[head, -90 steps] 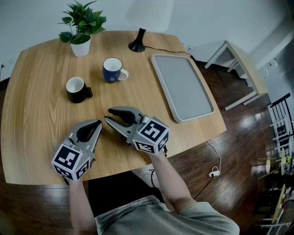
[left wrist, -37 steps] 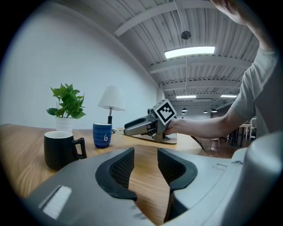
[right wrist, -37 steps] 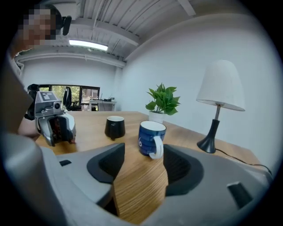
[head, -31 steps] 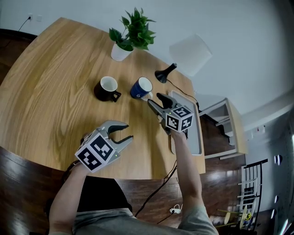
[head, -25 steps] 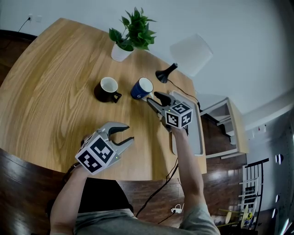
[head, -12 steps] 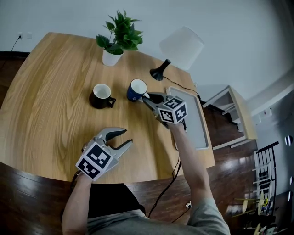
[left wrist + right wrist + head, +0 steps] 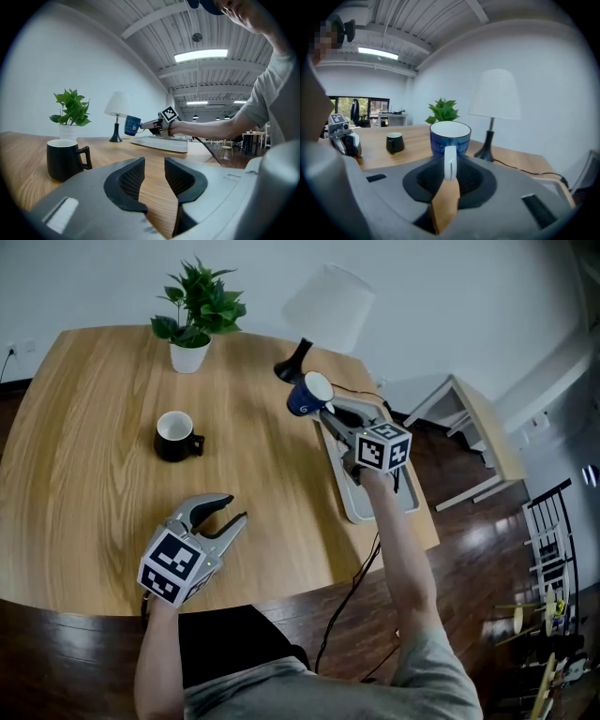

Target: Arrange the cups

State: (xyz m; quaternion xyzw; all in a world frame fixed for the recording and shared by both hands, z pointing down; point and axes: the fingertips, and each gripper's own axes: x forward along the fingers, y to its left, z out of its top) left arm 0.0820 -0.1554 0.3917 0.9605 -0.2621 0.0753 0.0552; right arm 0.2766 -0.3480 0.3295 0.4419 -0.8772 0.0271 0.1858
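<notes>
Right gripper is clamped on the white handle of the blue cup, which is held aloft near the table's far right corner, arm outstretched. Left gripper is rested by the near edge, its empty jaws apart, just narrowed.

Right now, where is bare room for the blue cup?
Bare wood lies between the black mug, the left gripper and the tray, which looks empty too. Crowded by the lamp base, where the right gripper holds the blue cup.
</notes>
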